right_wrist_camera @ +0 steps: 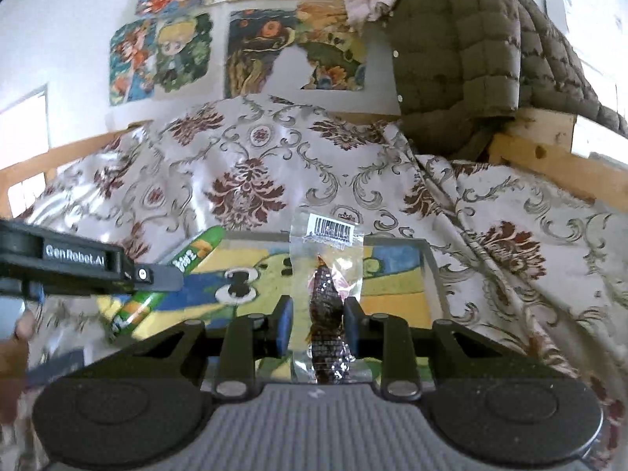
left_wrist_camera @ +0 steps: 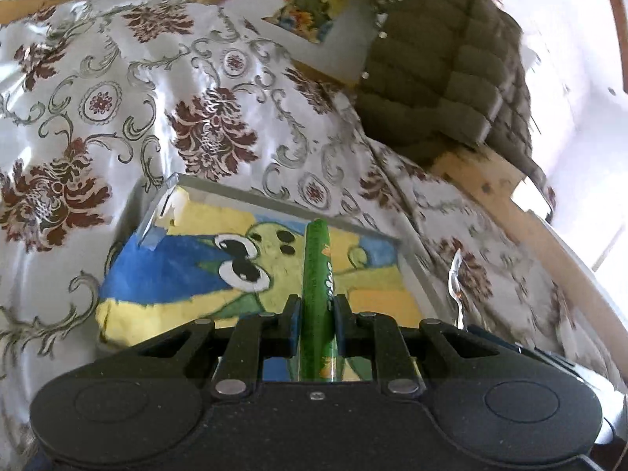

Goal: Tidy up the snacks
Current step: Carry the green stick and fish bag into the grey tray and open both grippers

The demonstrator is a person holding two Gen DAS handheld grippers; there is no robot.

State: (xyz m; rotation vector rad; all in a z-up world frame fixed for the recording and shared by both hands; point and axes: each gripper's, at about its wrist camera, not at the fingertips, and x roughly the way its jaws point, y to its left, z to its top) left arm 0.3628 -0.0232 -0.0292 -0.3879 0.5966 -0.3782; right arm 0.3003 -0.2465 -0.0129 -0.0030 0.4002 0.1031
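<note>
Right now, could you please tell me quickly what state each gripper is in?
Left gripper: closed on a green snack packet.
Right gripper: closed on a clear packet with a dark snack.

White wall (right_wrist_camera: 78, 39) with cartoon posters (right_wrist_camera: 165, 59) — daylit, floral bedspread (right_wrist_camera: 243, 165).

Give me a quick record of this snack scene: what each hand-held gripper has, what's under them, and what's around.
left hand-held gripper: shut on green packet
right hand-held gripper: shut on clear packet, dark snack inside, barcode at top
below both: tray with cartoon picture, no snacks seen lying in it
tray rests on: floral cloth
behind: olive quilted jacket, posters on wall
</note>
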